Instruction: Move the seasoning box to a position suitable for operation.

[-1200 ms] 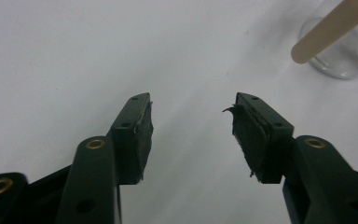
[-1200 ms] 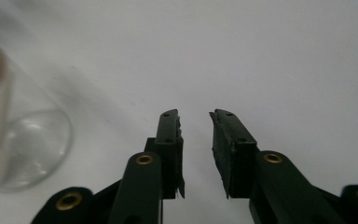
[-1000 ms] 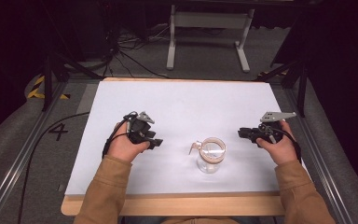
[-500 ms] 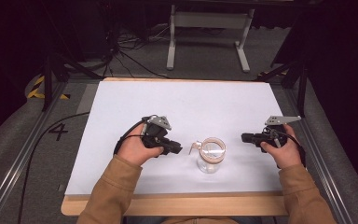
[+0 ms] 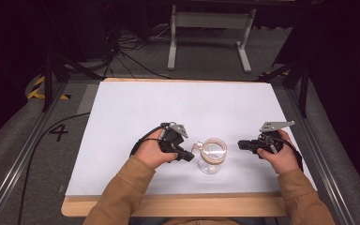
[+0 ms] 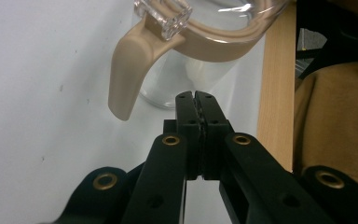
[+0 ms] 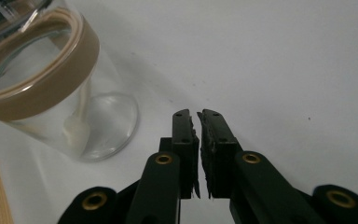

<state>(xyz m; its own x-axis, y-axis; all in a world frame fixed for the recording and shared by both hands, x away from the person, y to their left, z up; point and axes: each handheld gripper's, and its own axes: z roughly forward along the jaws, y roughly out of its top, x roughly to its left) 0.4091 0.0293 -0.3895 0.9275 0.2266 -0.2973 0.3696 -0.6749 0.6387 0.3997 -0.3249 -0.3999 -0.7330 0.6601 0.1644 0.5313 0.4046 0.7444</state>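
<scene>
Glass jar [image 5: 213, 157] sits upright on the white desk [image 5: 178, 108], near the front edge, between my 2 grippers. It's clear glass with a tan band round the rim and a tan tab [image 6: 127, 70] hanging off the side that faces my left hand; a clear latch piece sits on top of that tab.

Left gripper [image 5: 189, 157]: fingers [image 6: 187, 121] have just been closing and are now pressed together, nothing between them. In the left gripper view the tips sit low in front of the jar's glass wall, just beside and below the tan tab; can't tell whether they touch the glass. From above the tip looks just short of the jar's left side.

Right gripper [image 5: 240, 145]: fingers [image 7: 184, 135] have also been closing, nearly together, a thin slit left between the pads, nothing in it. They point toward the jar's right side but stay apart from it. In the right gripper view the jar stands off to the upper left, with bare desk ahead of the tips.

Both hands rest low over the desk, tan sleeves [image 5: 122, 192] coming in from the front edge.
</scene>
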